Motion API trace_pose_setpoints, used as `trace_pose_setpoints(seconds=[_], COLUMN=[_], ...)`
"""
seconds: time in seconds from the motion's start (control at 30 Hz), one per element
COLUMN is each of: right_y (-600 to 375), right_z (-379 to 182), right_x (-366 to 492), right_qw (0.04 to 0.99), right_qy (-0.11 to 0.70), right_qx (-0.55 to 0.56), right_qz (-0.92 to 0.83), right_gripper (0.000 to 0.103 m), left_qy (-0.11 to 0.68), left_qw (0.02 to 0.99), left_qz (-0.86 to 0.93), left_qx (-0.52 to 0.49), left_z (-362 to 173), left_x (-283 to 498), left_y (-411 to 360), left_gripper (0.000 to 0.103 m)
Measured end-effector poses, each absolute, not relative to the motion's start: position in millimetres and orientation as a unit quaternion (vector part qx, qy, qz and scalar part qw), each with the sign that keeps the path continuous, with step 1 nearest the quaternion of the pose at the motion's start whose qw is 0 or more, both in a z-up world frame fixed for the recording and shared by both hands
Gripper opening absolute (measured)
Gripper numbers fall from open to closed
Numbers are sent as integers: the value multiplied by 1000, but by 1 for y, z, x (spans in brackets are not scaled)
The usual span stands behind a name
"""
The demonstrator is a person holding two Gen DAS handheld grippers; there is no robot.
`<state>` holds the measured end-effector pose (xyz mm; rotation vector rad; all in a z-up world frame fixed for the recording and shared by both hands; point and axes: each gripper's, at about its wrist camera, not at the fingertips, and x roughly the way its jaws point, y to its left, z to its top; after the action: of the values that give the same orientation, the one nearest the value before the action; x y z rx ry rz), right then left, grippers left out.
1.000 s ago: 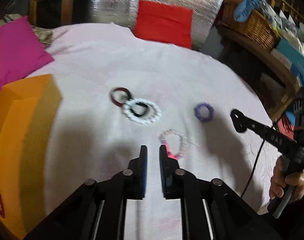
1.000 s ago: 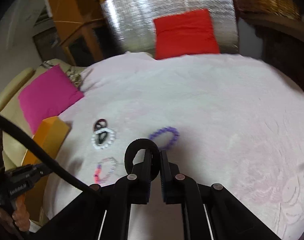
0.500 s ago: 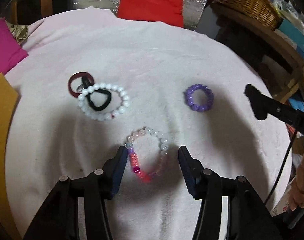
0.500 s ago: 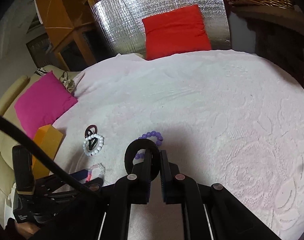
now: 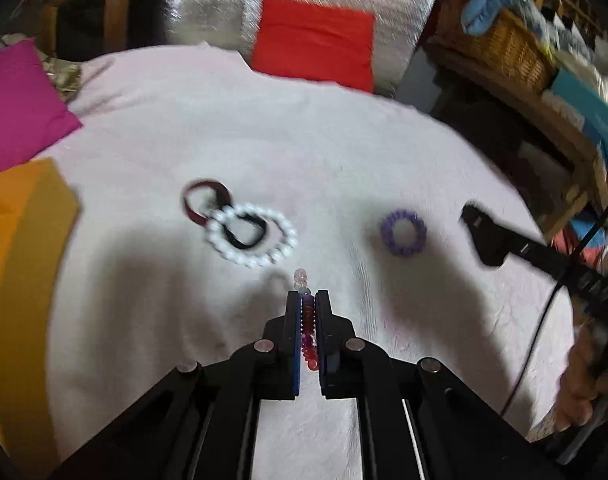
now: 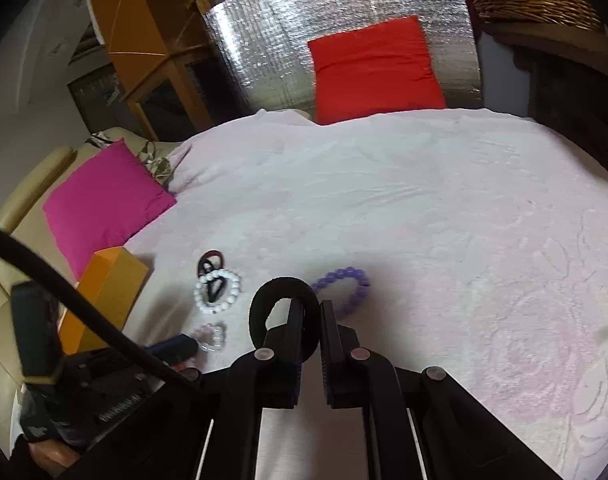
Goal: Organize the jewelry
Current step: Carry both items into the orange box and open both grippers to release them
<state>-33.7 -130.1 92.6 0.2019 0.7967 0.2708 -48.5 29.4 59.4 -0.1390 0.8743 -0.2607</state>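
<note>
My left gripper (image 5: 307, 300) is shut on the pink and clear beaded bracelet (image 5: 307, 320), held just above the white cloth; it also shows in the right wrist view (image 6: 212, 334). My right gripper (image 6: 311, 308) is shut on a black hair tie (image 6: 282, 312) and hovers at the right. A white pearl bracelet (image 5: 251, 236) lies over a black hair tie (image 5: 244, 232) and beside a dark red ring (image 5: 202, 200). A purple bead bracelet (image 5: 403, 232) lies to the right, seen also in the right wrist view (image 6: 343, 284).
An orange box (image 5: 20, 264) stands at the left edge of the cloth. A magenta cushion (image 5: 16, 112) lies far left, a red cushion (image 5: 311, 48) and silver foil panel behind. A wicker basket (image 5: 503, 48) and shelf stand at the right.
My left gripper has closed on the pink and clear bracelet and lifted it off the cloth, pulling back. My right gripper still holds the black hair tie in much the same place.
</note>
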Motion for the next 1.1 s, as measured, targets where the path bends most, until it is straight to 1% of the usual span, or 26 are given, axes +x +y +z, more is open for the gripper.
trace_pose_setpoints(seconds=[0.1, 0.27, 0.37, 0.47, 0.6, 0.77, 0.97, 1.1], right_y=[-113, -65, -20, 30, 94, 170, 235, 265], right_z=[95, 110, 123, 135, 139, 125, 93, 74], right_x=[-36, -39, -40, -38, -37, -25, 1, 22], right_qw=[909, 905, 901, 893, 879, 857, 834, 821], right_qy=[380, 368, 361, 354, 357, 383, 431, 468], right_qx=[91, 81, 52, 28, 5, -23, -64, -80], right_qz=[147, 199, 236, 277, 316, 343, 338, 317], right_gripper=[8, 9, 8, 9, 9, 9, 9, 11], left_qy=[391, 308, 282, 277, 291, 335, 404, 417], left_qw=[909, 942, 949, 946, 932, 903, 868, 860], left_qz=[-107, -56, -10, 40, 97, 150, 165, 181], left_qx=[-94, -122, -143, -163, -195, -222, -240, -232], left_z=[86, 135, 147, 146, 130, 102, 68, 67], left_x=[-65, -105, -116, -123, -130, -130, -124, -119], left_y=[53, 104, 149, 193, 247, 291, 302, 301], left_gripper=[7, 7, 7, 7, 7, 7, 7, 7])
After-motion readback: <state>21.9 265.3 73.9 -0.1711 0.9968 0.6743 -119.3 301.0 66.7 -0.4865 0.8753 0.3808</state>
